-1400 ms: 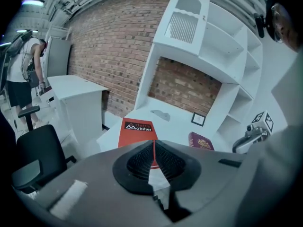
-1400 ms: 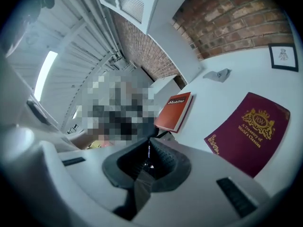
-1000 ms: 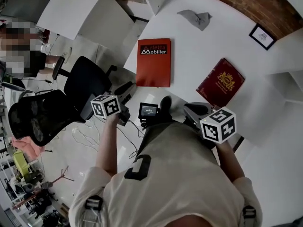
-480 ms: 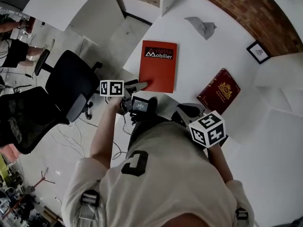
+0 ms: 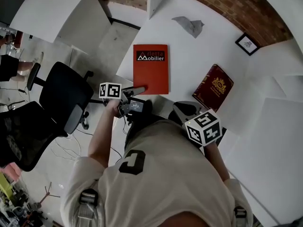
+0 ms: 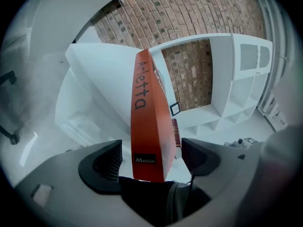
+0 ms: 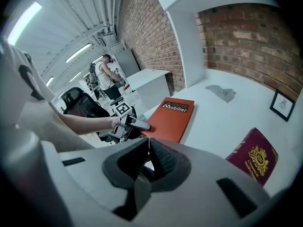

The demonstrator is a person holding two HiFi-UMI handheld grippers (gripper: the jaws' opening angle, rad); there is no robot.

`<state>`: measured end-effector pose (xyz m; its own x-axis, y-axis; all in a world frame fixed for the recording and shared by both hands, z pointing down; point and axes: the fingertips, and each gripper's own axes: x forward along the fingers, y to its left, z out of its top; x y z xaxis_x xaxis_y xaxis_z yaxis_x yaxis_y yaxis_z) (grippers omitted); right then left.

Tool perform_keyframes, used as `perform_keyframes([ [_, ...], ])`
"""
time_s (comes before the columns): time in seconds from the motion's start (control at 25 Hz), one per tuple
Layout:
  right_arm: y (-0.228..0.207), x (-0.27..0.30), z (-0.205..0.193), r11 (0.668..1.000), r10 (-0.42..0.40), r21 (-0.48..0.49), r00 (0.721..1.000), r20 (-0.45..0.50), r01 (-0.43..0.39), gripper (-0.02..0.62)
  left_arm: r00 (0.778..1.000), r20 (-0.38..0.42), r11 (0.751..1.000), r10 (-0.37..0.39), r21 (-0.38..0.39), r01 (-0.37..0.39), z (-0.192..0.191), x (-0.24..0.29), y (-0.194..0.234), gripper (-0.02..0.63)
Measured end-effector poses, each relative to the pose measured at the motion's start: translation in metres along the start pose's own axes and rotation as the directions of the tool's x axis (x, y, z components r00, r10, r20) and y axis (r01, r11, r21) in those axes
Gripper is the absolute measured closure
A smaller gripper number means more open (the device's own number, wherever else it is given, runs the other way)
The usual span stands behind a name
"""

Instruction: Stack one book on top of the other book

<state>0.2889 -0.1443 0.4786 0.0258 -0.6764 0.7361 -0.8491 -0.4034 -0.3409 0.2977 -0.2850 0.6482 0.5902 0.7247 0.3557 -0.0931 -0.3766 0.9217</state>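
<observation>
Plainly, the left hand-held gripper (image 5: 140, 89) has its jaws spread wide, having just been opening. The near left corner of the orange book (image 5: 151, 69) stands between them, and neither pad presses on it. In the left gripper view that book's edge fills the gap and blocks much of what lies behind.

The orange book lies flat on the white surface (image 5: 189, 51), at upper centre of the head view. The dark red book (image 5: 214, 87) lies to its right, apart from it. Only a thin sliver of it shows in the left gripper view, and in the right gripper view the gripper's own body cuts off its near edge.

The right hand-held gripper (image 7: 149, 148) has its jaws closed together with nothing between them. In the head view its marker cube hides them. The person's torso covers the near edge of the surface.

A grey cloth (image 5: 189, 26) and a small framed picture (image 5: 247, 43) lie toward the top of the frame; the print inside the frame is too small to read.
</observation>
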Motion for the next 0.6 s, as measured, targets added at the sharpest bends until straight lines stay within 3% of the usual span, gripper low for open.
perform_keyframes([
  [0.44,0.008,0.004,0.003,0.999,-0.040,0.001,0.999,-0.019,0.040,0.589,0.997,-0.077,1.000,0.006,-0.011,-0.007,-0.004,0.004,0.018,0.241],
  [0.6,0.010,0.005,0.001,0.999,-0.048,-0.001,0.998,-0.042,0.048,0.589,0.994,-0.092,0.997,-0.062,-0.041,0.059,-0.003,0.005,0.009,0.312],
])
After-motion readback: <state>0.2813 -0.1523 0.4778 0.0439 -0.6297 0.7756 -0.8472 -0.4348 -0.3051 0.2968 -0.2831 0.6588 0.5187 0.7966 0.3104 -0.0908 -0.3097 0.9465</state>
